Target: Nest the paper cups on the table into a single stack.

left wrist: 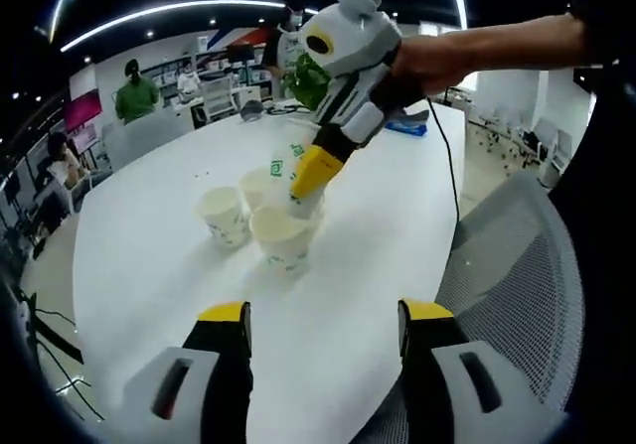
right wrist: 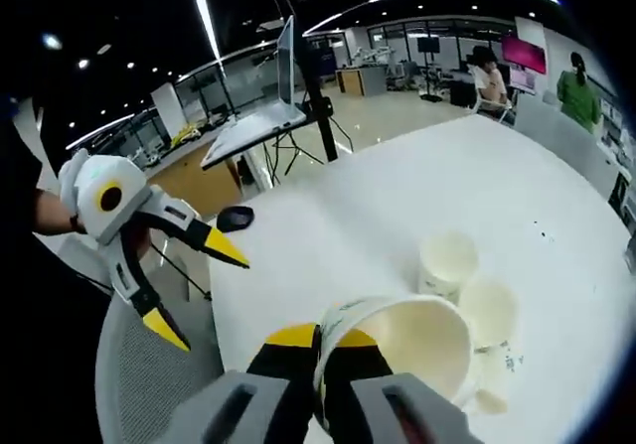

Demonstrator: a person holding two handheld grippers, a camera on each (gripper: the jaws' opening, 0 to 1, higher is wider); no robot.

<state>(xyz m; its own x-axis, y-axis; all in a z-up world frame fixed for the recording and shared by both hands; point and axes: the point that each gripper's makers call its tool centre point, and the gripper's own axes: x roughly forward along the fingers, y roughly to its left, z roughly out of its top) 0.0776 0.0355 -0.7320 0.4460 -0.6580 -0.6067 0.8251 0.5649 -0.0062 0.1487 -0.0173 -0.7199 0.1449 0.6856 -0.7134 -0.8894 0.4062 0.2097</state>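
The right gripper (right wrist: 323,350) is clamped on the rim of a paper cup (right wrist: 402,345), holding it tilted above 3 upright cups (left wrist: 260,216) on the white table (left wrist: 179,265). The left gripper (left wrist: 323,330) hangs with jaws apart, near the table's edge beside a grey mesh chair (left wrist: 517,265).

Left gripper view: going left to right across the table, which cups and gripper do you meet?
Leftmost paper cup → front paper cup → right gripper, its yellow fingers shut on the rim of a third cup → mesh chair back.
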